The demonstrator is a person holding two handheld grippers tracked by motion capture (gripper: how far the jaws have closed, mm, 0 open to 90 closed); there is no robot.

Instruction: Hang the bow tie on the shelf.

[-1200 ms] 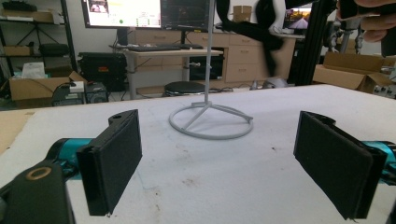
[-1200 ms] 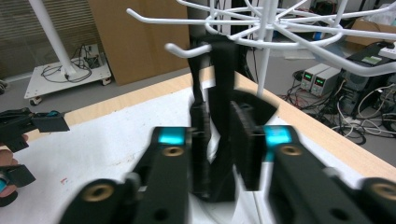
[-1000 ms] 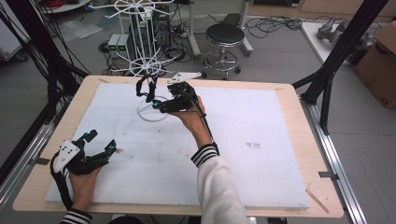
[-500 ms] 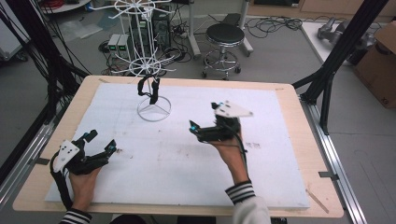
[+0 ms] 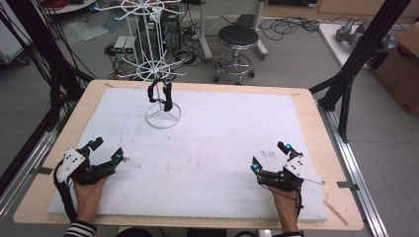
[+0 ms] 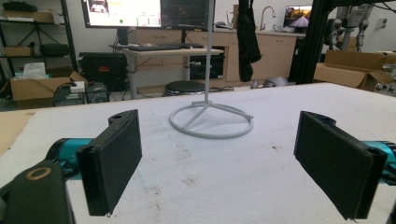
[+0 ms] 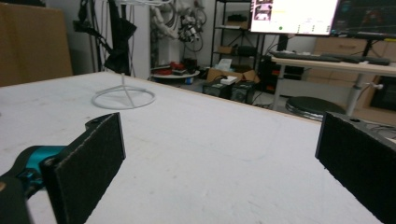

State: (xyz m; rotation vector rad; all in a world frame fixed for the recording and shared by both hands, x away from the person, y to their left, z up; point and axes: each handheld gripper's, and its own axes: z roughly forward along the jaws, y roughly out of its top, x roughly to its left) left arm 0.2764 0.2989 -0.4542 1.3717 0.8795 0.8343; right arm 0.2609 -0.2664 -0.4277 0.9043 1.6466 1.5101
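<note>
A white wire stand (image 5: 162, 117) rises at the back left of the white mat (image 5: 212, 148), and a black strap-like item (image 5: 160, 94) hangs from it. My left gripper (image 5: 107, 149) rests at the mat's front left, open and empty. In the left gripper view the stand (image 6: 211, 121) and the black item (image 6: 246, 37) lie ahead of the left gripper (image 6: 224, 165). My right gripper (image 5: 268, 156) sits at the front right, open, far from the stand. Its jaws have just been opening with nothing between them, as the right gripper (image 7: 223, 163) shows, with the stand (image 7: 123, 98) off to the left.
The mat covers a wooden table (image 5: 89, 98) with black frame posts at both sides. A round stool (image 5: 238, 37) and cables stand on the floor beyond the far edge. A cardboard box (image 5: 402, 69) is at the far right.
My right hand has swung from the stand at the back to the front right of the mat and come lower. The black item stays hanging on the stand. The left hand has not moved.
</note>
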